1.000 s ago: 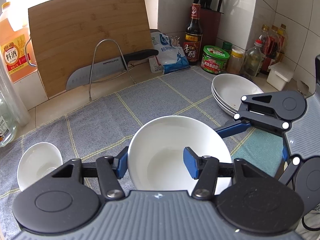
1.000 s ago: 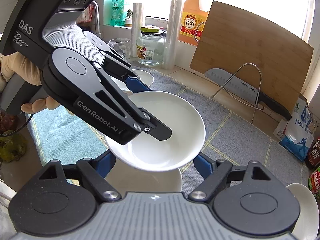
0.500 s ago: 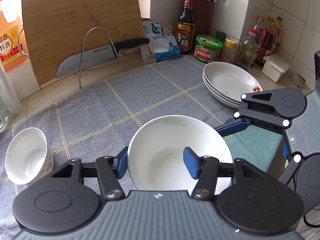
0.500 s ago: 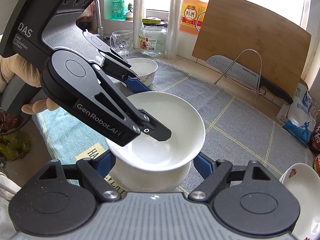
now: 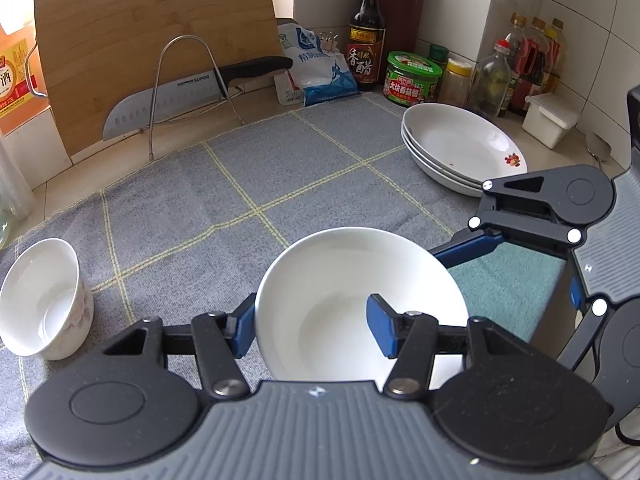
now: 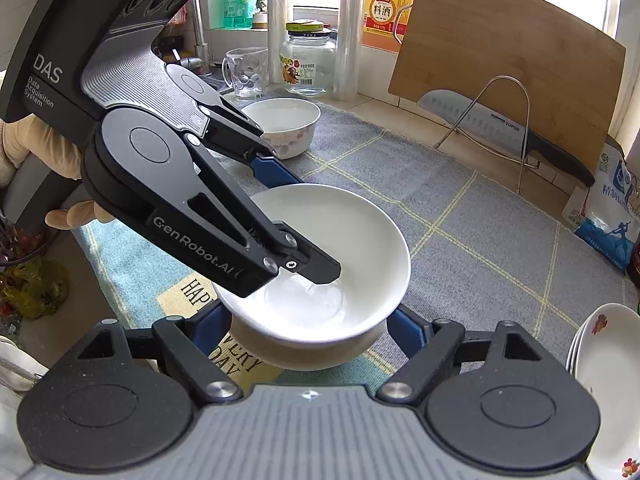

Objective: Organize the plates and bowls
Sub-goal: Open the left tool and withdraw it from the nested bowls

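We are pinching the rim of a plain white ceramic bowl (image 5: 352,300) with our left gripper (image 5: 310,326), one blue pad outside the wall and one inside. The bowl is sitting in a second white bowl (image 6: 304,350) of the same kind on the grey checked cloth (image 5: 240,184). Our right gripper (image 6: 308,326) is standing spread around that lower bowl; we cannot tell whether its pads are touching. A small flower-patterned bowl (image 5: 44,300) and a stack of white plates (image 5: 460,148) are resting well apart.
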Tool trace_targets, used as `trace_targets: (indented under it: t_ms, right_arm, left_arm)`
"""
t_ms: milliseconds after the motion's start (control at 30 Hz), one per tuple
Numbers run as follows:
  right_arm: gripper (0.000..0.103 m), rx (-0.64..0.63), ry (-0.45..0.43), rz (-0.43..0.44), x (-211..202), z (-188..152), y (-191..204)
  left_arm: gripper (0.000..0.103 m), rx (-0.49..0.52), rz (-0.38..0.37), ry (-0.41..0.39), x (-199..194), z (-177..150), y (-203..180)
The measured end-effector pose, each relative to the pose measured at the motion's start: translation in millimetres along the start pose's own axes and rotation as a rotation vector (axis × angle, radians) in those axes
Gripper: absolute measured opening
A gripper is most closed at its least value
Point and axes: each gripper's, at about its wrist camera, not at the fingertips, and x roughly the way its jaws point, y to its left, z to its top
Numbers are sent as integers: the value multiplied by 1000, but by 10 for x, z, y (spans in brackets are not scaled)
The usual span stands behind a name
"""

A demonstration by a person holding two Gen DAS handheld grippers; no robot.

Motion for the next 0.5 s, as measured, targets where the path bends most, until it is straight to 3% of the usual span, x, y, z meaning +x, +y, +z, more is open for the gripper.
trace_targets:
  t_ms: [500]
  right_arm:
    - [88, 4, 18, 9, 38, -13, -11]
  left_arm:
    - [56, 7, -1, 15, 52, -27, -19]
